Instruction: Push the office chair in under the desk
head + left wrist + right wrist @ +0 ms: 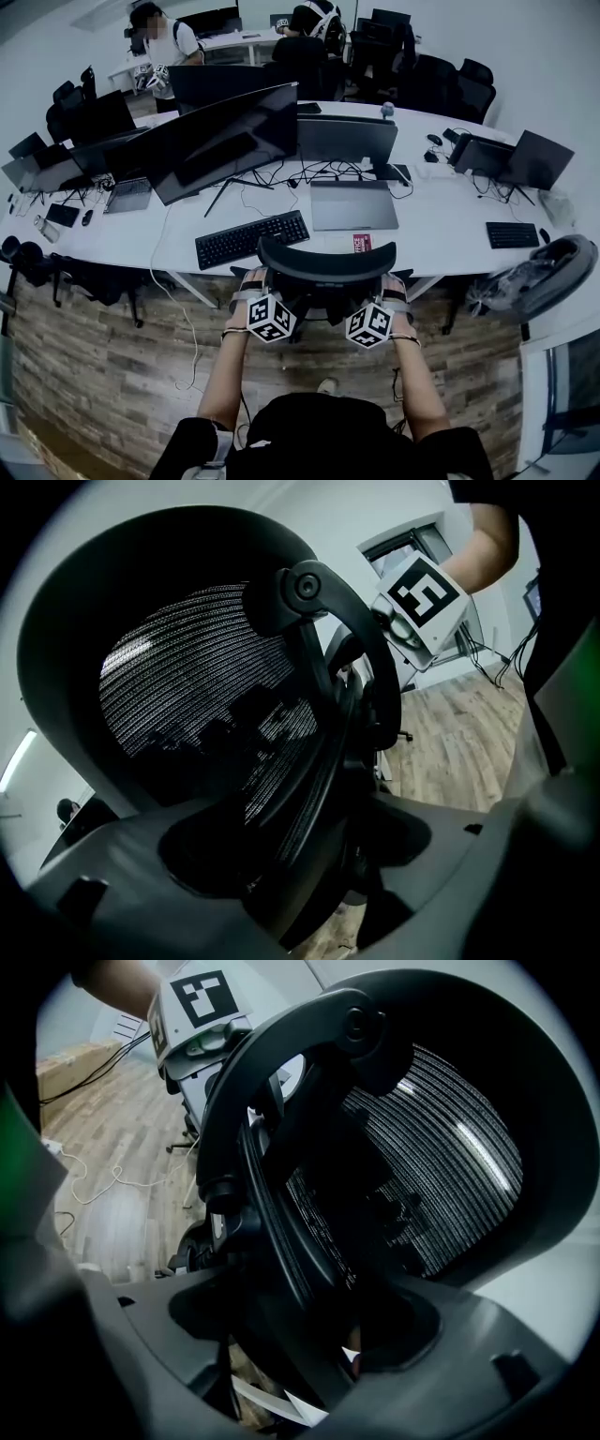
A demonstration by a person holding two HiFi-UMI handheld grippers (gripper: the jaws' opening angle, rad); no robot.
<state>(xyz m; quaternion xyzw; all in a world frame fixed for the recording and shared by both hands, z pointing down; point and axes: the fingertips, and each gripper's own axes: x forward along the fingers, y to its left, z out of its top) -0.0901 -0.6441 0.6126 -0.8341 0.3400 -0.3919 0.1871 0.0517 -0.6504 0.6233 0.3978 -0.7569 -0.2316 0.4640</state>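
Fingers of the left gripper [255, 284] and right gripper [394, 284] clamp the black mesh office chair [326, 262] by its backrest; the white worktop [441, 225] lies straight beyond.

Chair [326, 262] is set at frame centre, just before the desk [441, 220] edge. On the desk, keyboard [251, 238] is placed upper left of it, laptop [353, 204] straight behind, monitor [220, 141] further back. Left gripper [255, 281] and right gripper [394, 286] are clamped on the chair back's left and right sides.
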